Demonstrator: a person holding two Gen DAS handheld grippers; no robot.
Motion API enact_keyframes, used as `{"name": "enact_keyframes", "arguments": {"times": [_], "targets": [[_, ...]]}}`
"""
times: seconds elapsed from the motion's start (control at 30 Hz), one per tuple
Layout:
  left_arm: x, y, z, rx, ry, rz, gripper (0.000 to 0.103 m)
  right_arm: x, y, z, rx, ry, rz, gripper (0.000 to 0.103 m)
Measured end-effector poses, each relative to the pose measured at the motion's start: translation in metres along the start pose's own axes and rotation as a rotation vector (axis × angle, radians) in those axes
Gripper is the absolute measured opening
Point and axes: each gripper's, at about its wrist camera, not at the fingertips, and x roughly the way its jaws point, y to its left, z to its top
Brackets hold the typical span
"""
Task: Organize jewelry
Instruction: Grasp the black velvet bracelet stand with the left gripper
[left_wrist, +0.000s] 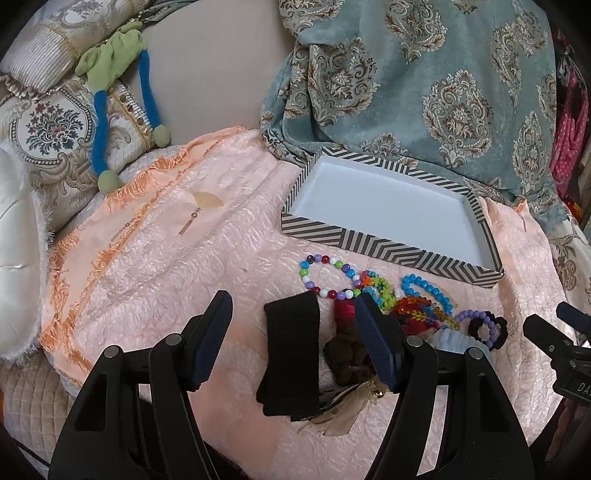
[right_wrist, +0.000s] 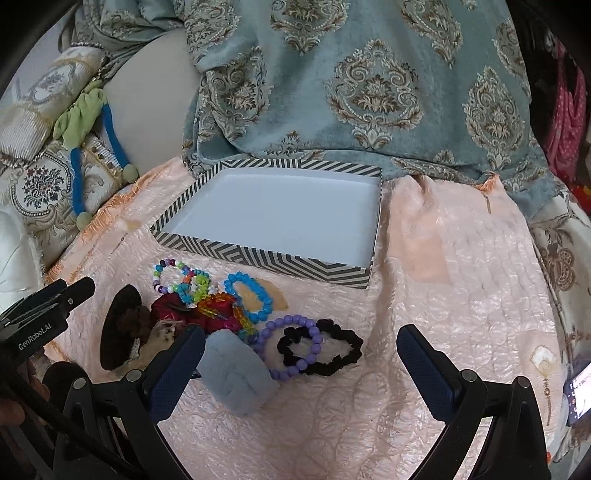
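Your left gripper (left_wrist: 293, 312) and right gripper (right_wrist: 301, 352) both hover with jaws wide, holding nothing. The jewelry pile (right_wrist: 221, 310) lies on the peach bedspread (right_wrist: 461, 295), just before the empty striped box (right_wrist: 266, 258). The beaded bracelets are probably light, limp and slippery: pinch across one strand, not single beads.
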Motion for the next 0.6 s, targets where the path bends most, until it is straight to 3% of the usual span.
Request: {"name": "enact_keyframes", "arguments": {"times": [0.6], "targets": [[-0.013,-0.002,0.002,-0.029,0.006,-0.064,0.069,-0.009,-0.001,-0.002,-0.001,-0.01,-0.029,0.103]]}}
